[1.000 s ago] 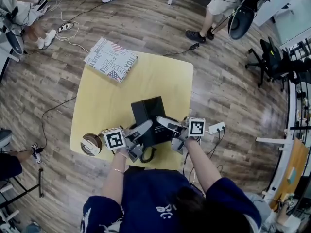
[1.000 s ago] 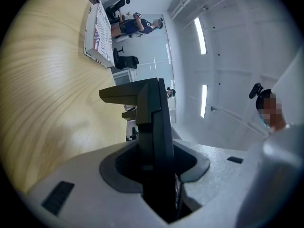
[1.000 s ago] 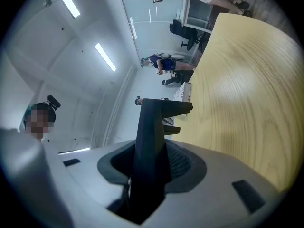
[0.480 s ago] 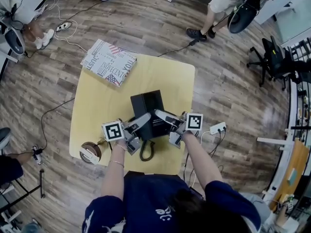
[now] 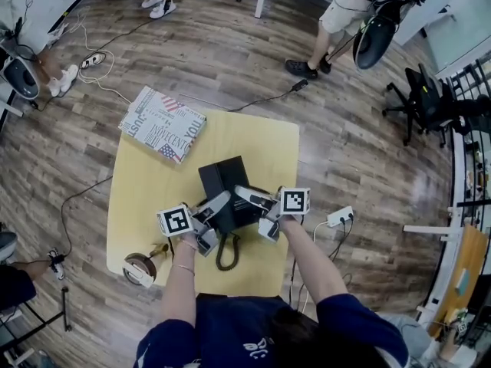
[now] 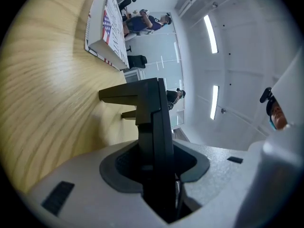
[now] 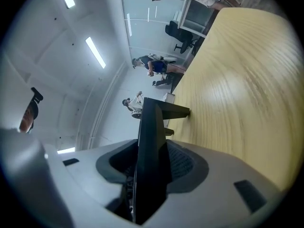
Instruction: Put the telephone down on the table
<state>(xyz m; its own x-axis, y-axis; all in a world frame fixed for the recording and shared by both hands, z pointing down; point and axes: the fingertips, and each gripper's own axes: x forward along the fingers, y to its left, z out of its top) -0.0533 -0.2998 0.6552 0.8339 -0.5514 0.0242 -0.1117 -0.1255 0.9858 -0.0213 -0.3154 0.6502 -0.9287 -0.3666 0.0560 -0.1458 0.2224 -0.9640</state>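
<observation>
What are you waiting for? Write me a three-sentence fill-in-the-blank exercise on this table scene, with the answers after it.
1. The telephone is ____ in colour.
2. The printed box lies at the far ____ corner of the table.
3. The left gripper is shut on the ____.

Missing words: black; left; telephone.

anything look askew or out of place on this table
The printed box sits skewed, overhanging the far left corner of the table. The tape roll seems to poke past the near left edge. The telephone looks intact.
</observation>
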